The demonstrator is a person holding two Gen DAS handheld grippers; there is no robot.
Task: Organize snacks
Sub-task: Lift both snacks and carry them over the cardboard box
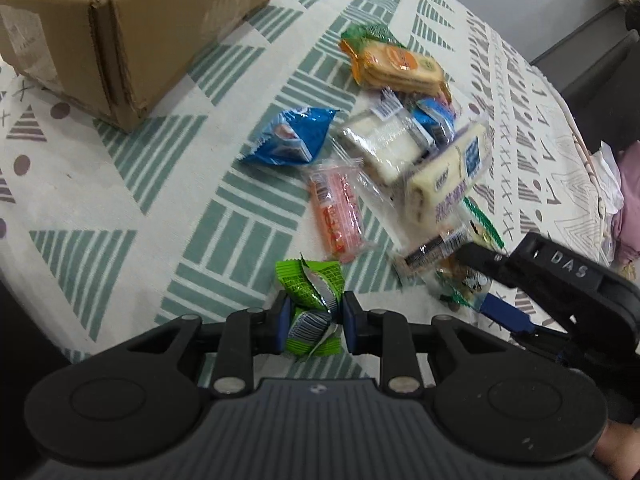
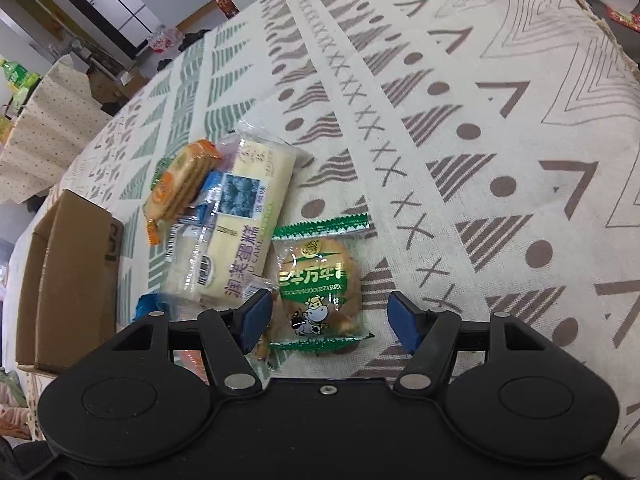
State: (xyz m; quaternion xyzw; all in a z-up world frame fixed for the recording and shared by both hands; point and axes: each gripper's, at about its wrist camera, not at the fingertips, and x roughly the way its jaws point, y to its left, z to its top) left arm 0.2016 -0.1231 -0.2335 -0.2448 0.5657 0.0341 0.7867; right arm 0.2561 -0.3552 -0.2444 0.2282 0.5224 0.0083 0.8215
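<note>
My left gripper [image 1: 314, 316] is shut on a crumpled green snack packet [image 1: 316, 284] that rests on the patterned tablecloth [image 1: 100, 184]. In the right wrist view, my right gripper [image 2: 330, 318] stands open around a green-edged cookie packet with a cow print [image 2: 320, 280]. Its left pad is close to the packet's edge and its right pad stands clear of it. The pile beside it holds a long white cake pack [image 2: 240, 232], an orange cracker pack [image 2: 180, 184], a blue packet [image 1: 288, 138] and a pink packet [image 1: 338, 212].
An open cardboard box [image 1: 120, 20] sits at the far left of the table, also seen in the right wrist view as the box [image 2: 68, 280]. The table's rounded edge runs along the right, with dark furniture and cloth beyond it.
</note>
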